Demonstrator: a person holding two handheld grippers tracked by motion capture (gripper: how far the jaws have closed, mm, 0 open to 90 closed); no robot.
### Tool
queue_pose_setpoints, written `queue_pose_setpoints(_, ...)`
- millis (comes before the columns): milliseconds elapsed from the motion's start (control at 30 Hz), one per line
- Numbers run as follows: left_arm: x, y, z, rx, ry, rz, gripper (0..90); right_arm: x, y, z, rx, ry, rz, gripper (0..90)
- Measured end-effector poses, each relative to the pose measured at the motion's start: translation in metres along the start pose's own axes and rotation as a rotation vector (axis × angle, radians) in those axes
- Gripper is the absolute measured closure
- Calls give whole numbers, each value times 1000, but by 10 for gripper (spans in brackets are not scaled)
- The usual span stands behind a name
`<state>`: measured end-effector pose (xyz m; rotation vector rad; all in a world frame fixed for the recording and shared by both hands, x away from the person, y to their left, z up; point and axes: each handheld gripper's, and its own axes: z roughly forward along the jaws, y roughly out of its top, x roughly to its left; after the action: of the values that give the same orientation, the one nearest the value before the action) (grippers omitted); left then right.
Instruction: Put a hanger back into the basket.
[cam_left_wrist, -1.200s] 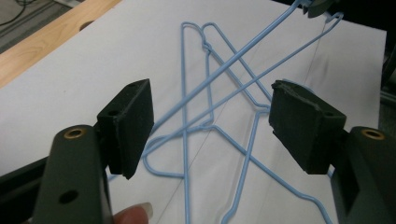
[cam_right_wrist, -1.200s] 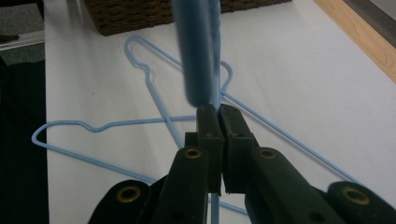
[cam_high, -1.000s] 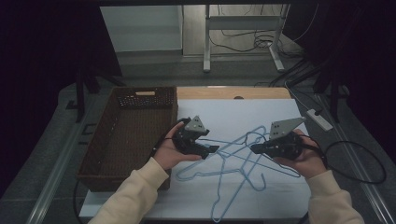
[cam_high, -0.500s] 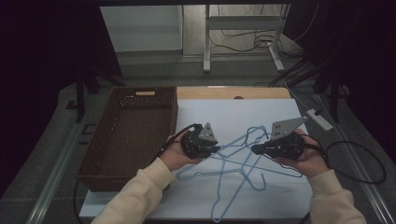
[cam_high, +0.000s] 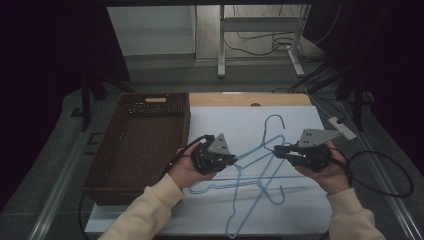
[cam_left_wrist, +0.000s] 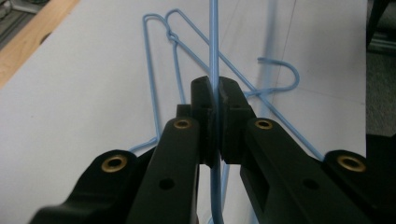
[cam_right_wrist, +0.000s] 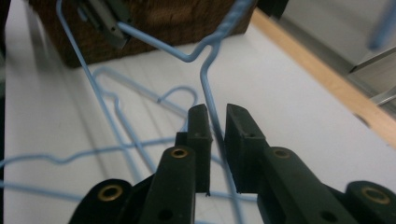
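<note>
The left gripper (cam_high: 231, 159) is pinching the lifted light-blue wire hanger (cam_high: 260, 150), whose shoulder is running rightward between the right gripper's (cam_right_wrist: 218, 122) just-loosening, slightly parted jaws.

We can read no text, label, brand, number or sign anywhere here: nothing legible near either gripper, on the things around them, or on the surface beneath.

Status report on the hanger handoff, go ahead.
Left gripper shut on blue hanger. Right gripper just opening, wire between jaws. More hangers tangled below; basket at left.
</note>
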<state>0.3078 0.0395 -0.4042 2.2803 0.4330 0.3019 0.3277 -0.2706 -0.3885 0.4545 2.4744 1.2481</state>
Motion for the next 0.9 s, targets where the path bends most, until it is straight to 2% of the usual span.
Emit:
queue_pose_setpoints(100,1,-1,-6,-17,10,-28,865,1,-4,-8,-77,-48,49,704)
queue_pose_setpoints(200,2,-2,-12,-31,22,-49,865,2,-8,-15,-124,-67,89,630)
queue_pose_setpoints(400,6,-6,-25,-81,50,-101,865,5,-22,-15,-116,-102,151,470)
queue_pose_setpoints(567,11,-11,-39,-118,75,-136,865,8,-35,-11,-104,-141,194,387)
queue_pose_setpoints(667,15,-15,-49,-146,86,-159,865,10,-41,-9,-105,-158,205,363)
queue_pose_setpoints(900,23,-26,-76,-223,123,-216,865,15,-53,-1,-90,-154,222,338)
